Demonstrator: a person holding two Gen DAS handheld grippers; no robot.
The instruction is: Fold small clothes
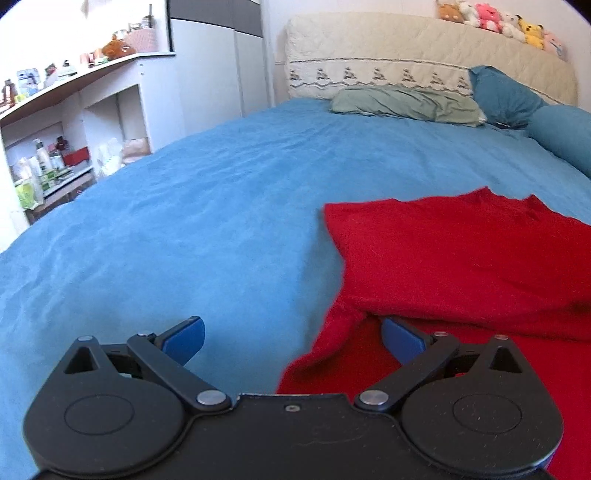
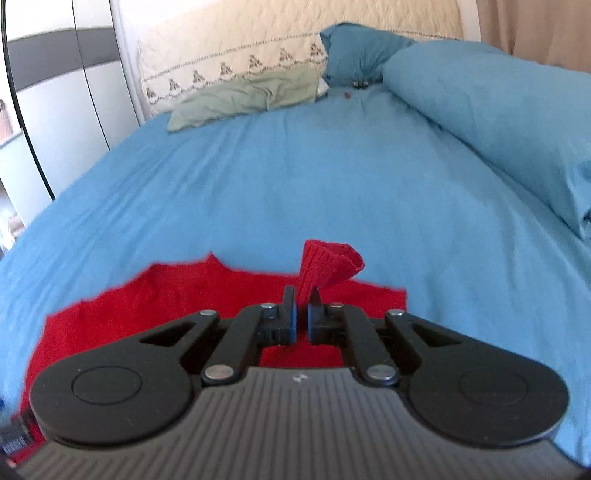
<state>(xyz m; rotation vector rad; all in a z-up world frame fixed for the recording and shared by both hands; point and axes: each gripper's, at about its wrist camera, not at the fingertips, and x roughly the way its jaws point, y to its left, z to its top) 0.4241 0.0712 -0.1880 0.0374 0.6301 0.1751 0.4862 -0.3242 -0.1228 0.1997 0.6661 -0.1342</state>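
A red knit garment (image 1: 461,254) lies on the blue bed sheet (image 1: 184,229), with one part folded over the rest. My left gripper (image 1: 291,338) is open at the garment's near left edge; its right finger sits under the folded flap, its left finger over bare sheet. In the right wrist view the red garment (image 2: 155,306) spreads below my right gripper (image 2: 301,295), which is shut on a bunched end of the red fabric (image 2: 325,266) that sticks up past the fingertips.
A green pillow (image 1: 406,103), a blue pillow (image 1: 506,92) and a rolled blue duvet (image 2: 498,118) lie at the head and right side of the bed. Cluttered shelves (image 1: 55,147) stand off the left edge. Plush toys (image 1: 498,18) sit on the headboard.
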